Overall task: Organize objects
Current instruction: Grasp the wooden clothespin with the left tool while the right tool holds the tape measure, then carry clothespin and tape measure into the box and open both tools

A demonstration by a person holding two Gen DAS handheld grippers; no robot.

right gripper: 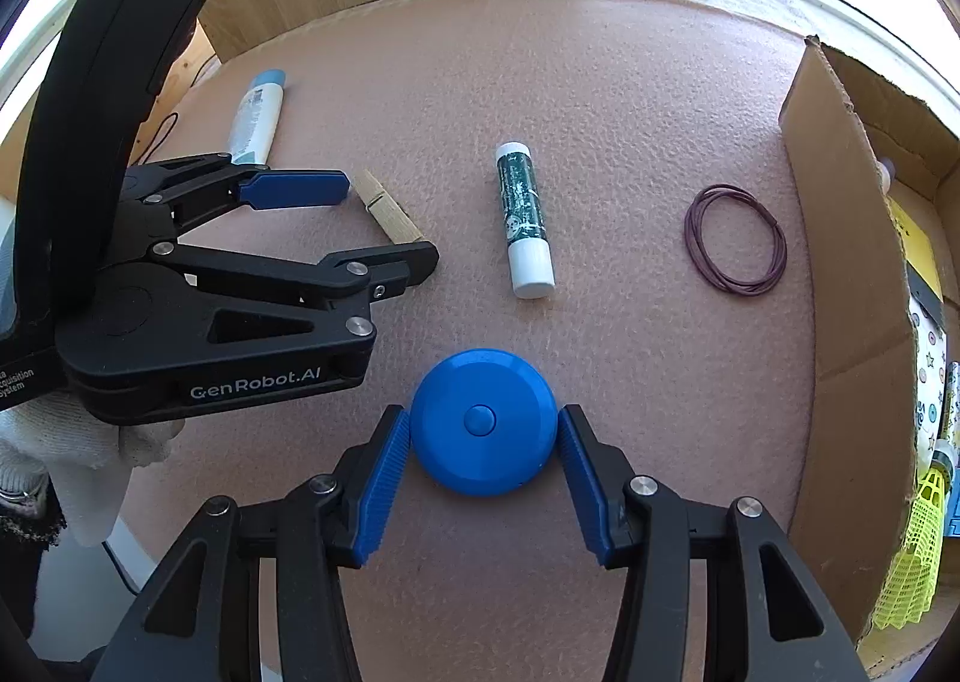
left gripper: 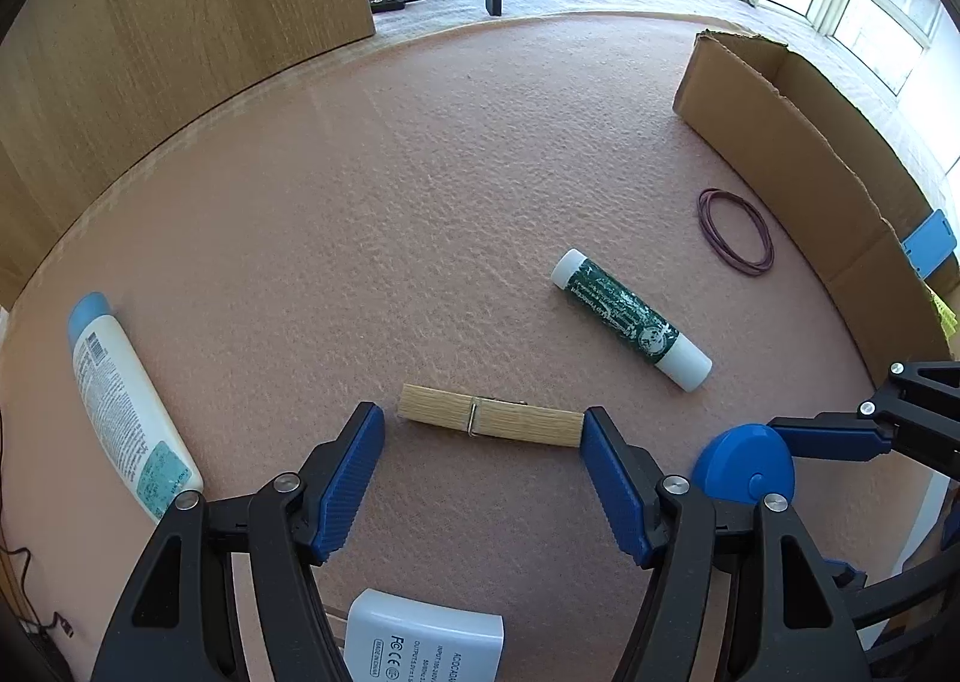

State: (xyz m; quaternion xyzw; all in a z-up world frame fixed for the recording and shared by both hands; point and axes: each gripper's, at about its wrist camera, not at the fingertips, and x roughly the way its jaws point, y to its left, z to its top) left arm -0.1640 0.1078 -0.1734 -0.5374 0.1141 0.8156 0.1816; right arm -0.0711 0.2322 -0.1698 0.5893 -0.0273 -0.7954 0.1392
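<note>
Reading "GenRobot.AI" on left gripper [right gripper: 384, 223]; tube [right gripper: 523, 220] print illegible.

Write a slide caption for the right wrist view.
Right gripper clamps blue round case; left gripper straddles wooden clothespin.

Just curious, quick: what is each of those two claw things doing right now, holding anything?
Left gripper: open, fingers either side of the wooden clothespin, not gripping it.
Right gripper: fingers closed on the blue round case.
</note>
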